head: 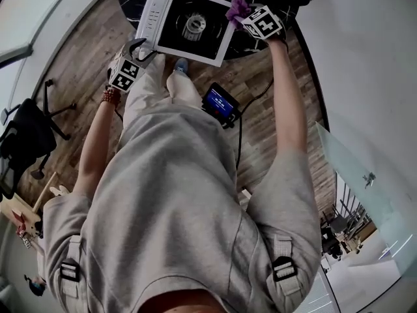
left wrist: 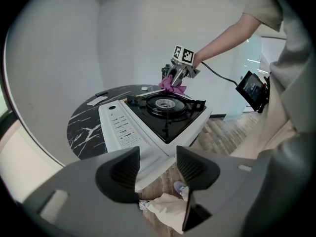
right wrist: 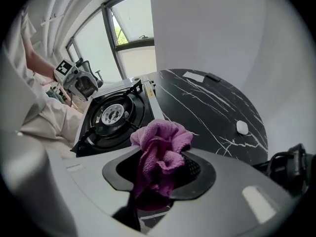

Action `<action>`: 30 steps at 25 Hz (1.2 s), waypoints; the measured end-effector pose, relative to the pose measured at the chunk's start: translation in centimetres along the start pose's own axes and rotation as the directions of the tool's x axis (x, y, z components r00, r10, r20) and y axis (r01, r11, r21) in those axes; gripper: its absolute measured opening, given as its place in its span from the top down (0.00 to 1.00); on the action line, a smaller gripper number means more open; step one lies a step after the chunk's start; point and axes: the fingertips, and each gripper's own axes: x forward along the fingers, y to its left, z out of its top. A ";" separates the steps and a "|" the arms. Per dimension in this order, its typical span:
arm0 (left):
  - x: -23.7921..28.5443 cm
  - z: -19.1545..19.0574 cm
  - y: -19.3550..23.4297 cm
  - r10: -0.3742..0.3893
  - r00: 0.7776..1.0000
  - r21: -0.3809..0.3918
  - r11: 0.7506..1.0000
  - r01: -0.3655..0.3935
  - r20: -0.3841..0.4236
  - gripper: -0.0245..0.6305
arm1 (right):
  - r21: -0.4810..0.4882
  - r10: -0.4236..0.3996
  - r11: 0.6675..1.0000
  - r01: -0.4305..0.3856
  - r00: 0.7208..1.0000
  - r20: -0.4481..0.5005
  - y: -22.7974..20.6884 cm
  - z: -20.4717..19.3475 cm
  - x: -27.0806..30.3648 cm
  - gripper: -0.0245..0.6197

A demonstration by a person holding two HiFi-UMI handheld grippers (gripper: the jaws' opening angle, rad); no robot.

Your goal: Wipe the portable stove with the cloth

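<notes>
The stove sits at the table's near edge, partly overhanging it. The right gripper clamps the bunched cloth by the stove's right edge. The left gripper gapes at the near-left corner, gripping nothing. Unbraced, the stove could get shoved off by wiping.

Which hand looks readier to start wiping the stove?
The right: the right gripper clamps the purple cloth at a corner of the stove. The left gripper is open, holding nothing, beside it.

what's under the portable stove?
Portable stove sits on the black marbled table; its near corner overhangs the wood floor. Tabletop directly beneath it is covered.
</notes>
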 end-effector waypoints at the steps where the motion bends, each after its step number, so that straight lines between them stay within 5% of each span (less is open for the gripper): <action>1: -0.1 0.0 0.0 0.004 1.000 -0.003 1.000 -0.004 -0.003 0.61 | -0.002 0.015 1.000 -0.015 1.000 -0.010 0.0 0.0 0.1 0.69; 14: 0.5 0.0 0.2 0.059 0.988 -0.019 0.998 -0.062 -0.144 0.61 | -0.047 0.037 0.998 -0.040 0.998 -0.057 1.1 -0.4 0.5 0.71; 30: 0.7 -0.1 0.2 0.049 0.985 -0.020 0.998 -0.053 -0.165 0.61 | -0.040 0.047 0.998 -0.049 0.998 -0.046 3.5 -1.1 0.3 0.72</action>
